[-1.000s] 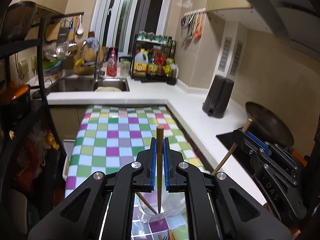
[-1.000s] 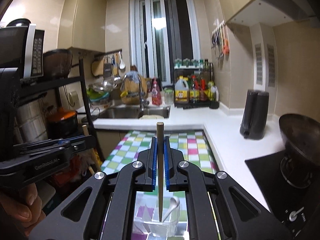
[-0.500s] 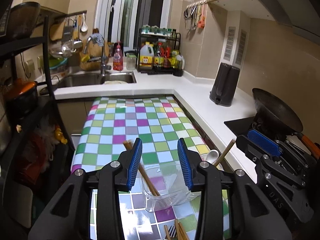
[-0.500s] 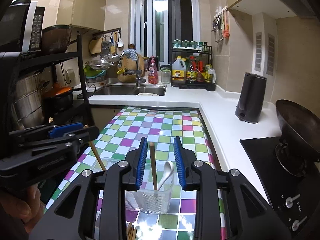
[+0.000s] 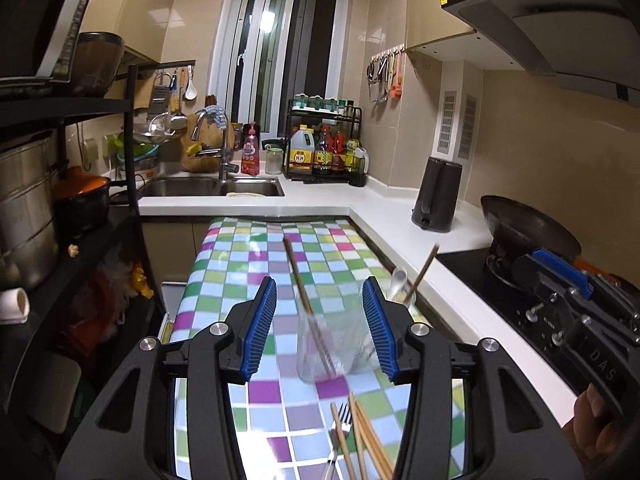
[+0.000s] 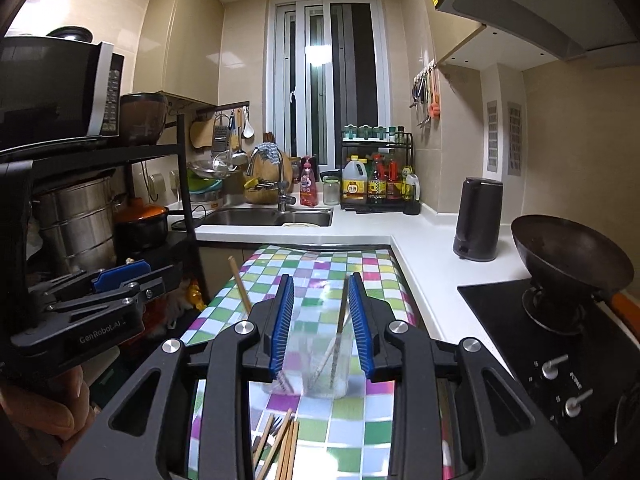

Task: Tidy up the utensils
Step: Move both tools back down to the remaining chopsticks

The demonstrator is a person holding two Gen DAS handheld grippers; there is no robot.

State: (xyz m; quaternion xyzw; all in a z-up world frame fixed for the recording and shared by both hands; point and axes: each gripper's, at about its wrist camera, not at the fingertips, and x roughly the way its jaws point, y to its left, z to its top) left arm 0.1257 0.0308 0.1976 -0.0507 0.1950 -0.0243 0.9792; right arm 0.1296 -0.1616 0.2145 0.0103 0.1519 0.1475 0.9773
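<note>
The left gripper [image 5: 319, 326] stood with its jaws wide apart and held nothing. The right gripper [image 6: 321, 324] was likewise wide and empty. Between each pair of fingers, toward 12 o'clock, a clear container [image 5: 334, 350] stood on the checkered tablecloth [image 5: 256, 252]. It held two chopsticks [image 5: 302, 292], one leaning toward 11 o'clock and one toward 1 o'clock, plus a white spoon [image 5: 398, 282]. At 6 o'clock, loose chopsticks [image 6: 282, 446] and a fork [image 5: 340, 428] lay flat on the cloth.
</note>
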